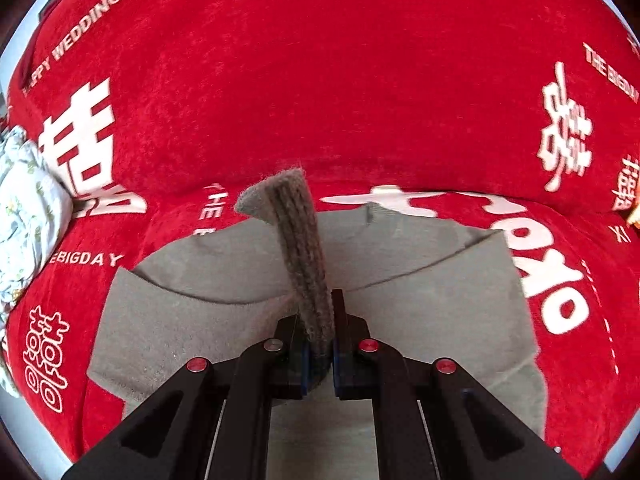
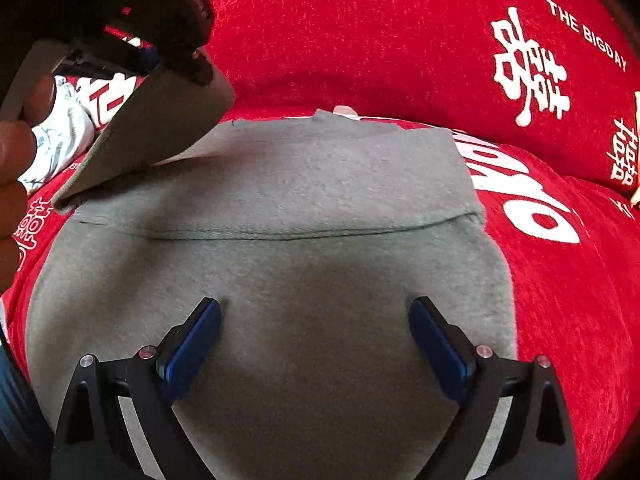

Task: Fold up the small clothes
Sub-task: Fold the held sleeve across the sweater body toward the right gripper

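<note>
A small grey fleece garment [image 2: 304, 184] lies flat on a red blanket [image 2: 360, 40] printed with white lettering. My left gripper [image 1: 318, 320] is shut on a ribbed grey cuff or edge [image 1: 296, 232] of that garment, lifted clear of the flat part [image 1: 192, 320]. In the right wrist view the left gripper [image 2: 188, 60] shows at the upper left, holding up a grey flap [image 2: 160, 132] that slopes down to the garment's left side. My right gripper [image 2: 314, 316] stands open just above the garment's near half, with only flat fabric below its blue pads [image 2: 192, 352].
A pale floral cloth [image 1: 24, 216] lies at the left edge of the blanket [image 1: 320, 80]. A person's fingers [image 2: 16, 148] show at the far left of the right wrist view. The blanket spreads behind and to the right of the garment.
</note>
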A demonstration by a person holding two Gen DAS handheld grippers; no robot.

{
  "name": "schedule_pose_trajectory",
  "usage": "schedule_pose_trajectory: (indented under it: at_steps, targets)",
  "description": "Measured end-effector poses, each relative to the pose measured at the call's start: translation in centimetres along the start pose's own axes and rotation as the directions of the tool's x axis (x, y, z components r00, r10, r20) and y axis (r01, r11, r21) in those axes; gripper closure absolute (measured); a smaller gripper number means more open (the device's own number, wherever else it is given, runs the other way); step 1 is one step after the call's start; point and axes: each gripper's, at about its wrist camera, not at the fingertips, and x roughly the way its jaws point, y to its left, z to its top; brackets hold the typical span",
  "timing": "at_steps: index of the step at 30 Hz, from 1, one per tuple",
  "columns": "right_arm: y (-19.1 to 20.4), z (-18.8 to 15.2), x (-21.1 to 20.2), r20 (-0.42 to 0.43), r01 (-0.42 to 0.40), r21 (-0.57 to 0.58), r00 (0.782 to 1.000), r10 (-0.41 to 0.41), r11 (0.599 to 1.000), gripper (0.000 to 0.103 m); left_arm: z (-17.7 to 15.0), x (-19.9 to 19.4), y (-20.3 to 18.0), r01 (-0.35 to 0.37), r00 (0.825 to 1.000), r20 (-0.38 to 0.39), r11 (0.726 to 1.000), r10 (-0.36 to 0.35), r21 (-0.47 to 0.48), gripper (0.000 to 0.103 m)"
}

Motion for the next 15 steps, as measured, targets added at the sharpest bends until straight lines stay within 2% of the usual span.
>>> schedule_pose_trajectory:
  at_steps: [5, 15]
  targets:
    - [-1.0, -0.3, -0.3, 0.007, 0.011, 0.004, 1.000, -0.011, 1.000, 0.006, -0.2, -0.7, -2.9, -0.003, 1.000, 0.017, 0.998, 0.002, 0.065, 0.094]
    - [-2.0, -0.8, -0.9, 0.019, 0.016, -0.007, 1.000, -0.015, 1.000, 0.006, -0.7, -1.4, -8.1, 0.047, 0.999, 0.010, 0.987, -0.050, 0.153, 0.094]
